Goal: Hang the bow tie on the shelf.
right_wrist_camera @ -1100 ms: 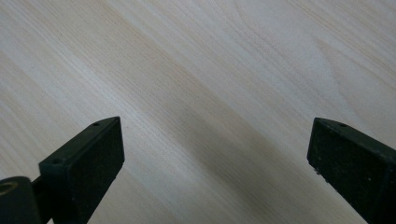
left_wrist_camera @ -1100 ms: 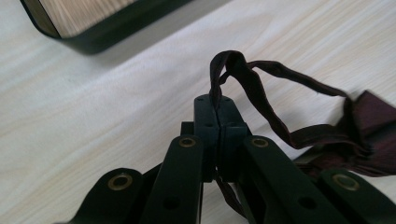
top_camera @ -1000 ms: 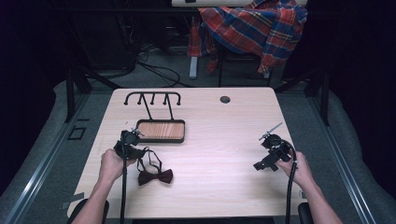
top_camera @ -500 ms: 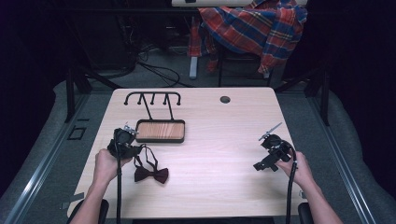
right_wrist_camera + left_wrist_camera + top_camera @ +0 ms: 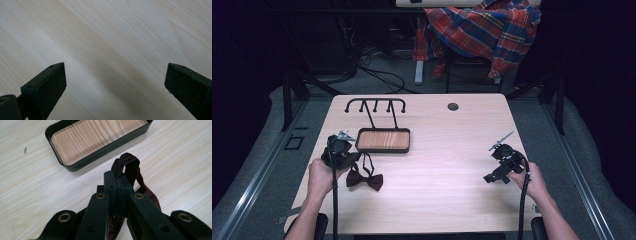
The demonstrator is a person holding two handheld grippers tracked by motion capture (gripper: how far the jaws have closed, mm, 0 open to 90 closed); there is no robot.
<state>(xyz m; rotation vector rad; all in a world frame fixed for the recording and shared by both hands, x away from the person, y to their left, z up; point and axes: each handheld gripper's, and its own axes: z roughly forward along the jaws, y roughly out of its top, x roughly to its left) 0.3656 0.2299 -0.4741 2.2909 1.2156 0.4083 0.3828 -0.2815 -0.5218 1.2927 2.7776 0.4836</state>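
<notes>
Now mid-pickup: left gripper [image 5: 117,182] clamps the bow tie [image 5: 364,179] strap, near the tray [image 5: 382,140]. Right gripper [image 5: 115,82] open, idle at right. Next: carry it over the tray.

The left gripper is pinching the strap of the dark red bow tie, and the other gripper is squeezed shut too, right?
Not quite. The left gripper does pinch the bow tie by its strap, but the right gripper is not shut. The right gripper view shows its jaws standing wide apart over the bare wooden table, with nothing between them.
</notes>
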